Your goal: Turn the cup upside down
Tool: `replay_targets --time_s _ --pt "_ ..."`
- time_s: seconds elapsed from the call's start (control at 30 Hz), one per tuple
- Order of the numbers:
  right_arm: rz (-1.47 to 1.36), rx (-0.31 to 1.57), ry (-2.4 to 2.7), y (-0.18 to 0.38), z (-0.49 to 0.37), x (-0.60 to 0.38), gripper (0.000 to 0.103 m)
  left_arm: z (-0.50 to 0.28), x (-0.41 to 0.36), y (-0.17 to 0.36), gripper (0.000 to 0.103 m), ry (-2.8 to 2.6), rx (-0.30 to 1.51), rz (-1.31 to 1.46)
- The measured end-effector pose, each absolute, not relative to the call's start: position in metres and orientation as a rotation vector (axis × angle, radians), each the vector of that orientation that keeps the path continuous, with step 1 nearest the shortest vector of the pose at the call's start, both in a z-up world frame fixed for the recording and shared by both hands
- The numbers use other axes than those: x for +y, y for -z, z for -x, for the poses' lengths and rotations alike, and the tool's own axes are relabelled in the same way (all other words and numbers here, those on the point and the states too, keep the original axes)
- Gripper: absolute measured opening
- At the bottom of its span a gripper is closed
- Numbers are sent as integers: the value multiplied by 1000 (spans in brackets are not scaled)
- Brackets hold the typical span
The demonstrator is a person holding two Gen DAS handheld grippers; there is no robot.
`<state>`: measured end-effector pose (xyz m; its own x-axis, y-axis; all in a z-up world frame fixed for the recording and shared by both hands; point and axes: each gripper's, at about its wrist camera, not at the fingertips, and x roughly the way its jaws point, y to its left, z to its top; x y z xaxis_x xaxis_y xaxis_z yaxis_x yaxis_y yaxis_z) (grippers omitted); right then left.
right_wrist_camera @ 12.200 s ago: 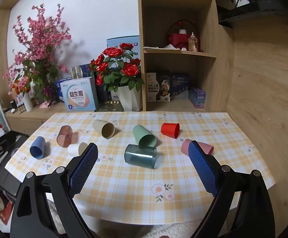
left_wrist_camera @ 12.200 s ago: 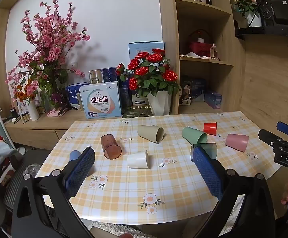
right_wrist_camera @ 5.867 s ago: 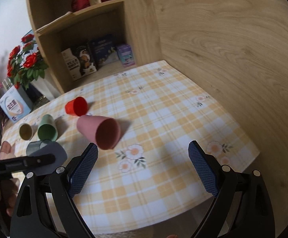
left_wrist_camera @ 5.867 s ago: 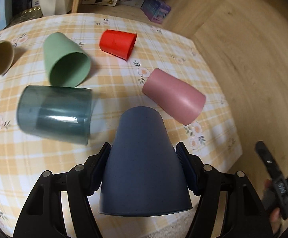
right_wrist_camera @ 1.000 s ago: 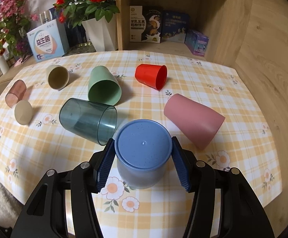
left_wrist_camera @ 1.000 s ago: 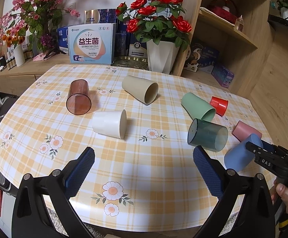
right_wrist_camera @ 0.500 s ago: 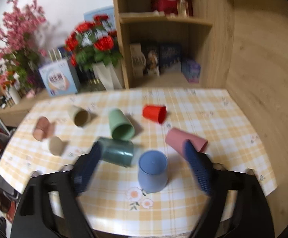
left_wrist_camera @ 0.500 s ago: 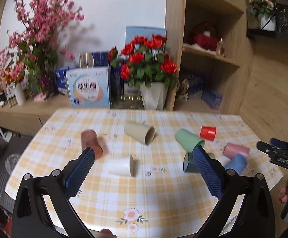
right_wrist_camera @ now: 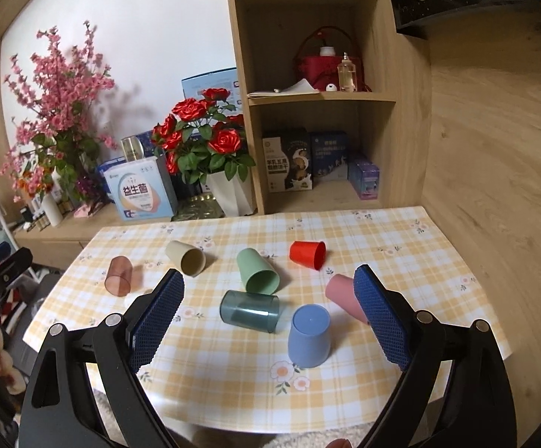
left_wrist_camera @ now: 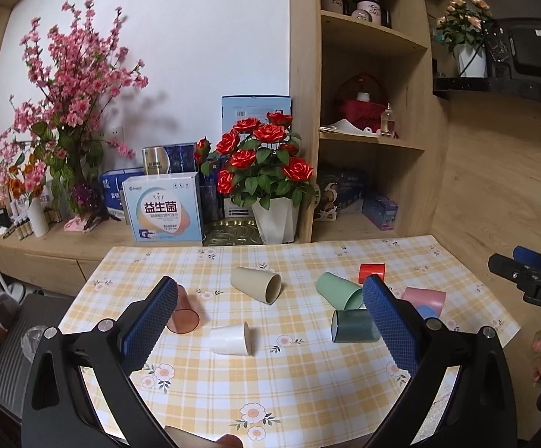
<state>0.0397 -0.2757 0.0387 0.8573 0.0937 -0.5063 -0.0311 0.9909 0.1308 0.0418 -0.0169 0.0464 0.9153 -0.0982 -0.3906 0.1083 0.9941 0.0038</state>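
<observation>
A blue cup point(right_wrist_camera: 309, 336) stands upside down on the checked table point(right_wrist_camera: 382, 231), near its front right; in the left wrist view only its top point(left_wrist_camera: 426, 312) shows behind a finger. My right gripper point(right_wrist_camera: 268, 317) is open and empty, held back above the table's front edge. My left gripper point(left_wrist_camera: 270, 321) is open and empty, also back from the table. Lying on their sides are a teal clear cup point(right_wrist_camera: 250, 310), a green cup point(right_wrist_camera: 257, 271), a red cup point(right_wrist_camera: 307, 254), a pink cup point(right_wrist_camera: 343, 295), a beige cup point(right_wrist_camera: 185, 257), a brown clear cup point(right_wrist_camera: 118, 275) and a white cup point(left_wrist_camera: 230, 338).
A pot of red roses point(left_wrist_camera: 266, 186), boxes point(left_wrist_camera: 163, 211) and a vase of pink blossoms point(left_wrist_camera: 65, 119) stand on the sideboard behind the table. A wooden shelf unit point(right_wrist_camera: 319, 93) rises at the back right. The other gripper shows at the right edge of the left wrist view point(left_wrist_camera: 531, 280).
The right gripper has let go of the blue cup, left it upside down on the table, and drawn back and up. The left gripper has also drawn back.
</observation>
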Motion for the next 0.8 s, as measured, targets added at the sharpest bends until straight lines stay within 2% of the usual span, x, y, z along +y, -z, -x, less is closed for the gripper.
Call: replay_targets --time_s 0.8 --pt "-81 537 -38 -40 -35 -266 89 -37 -16 -45 97 84 407 -11"
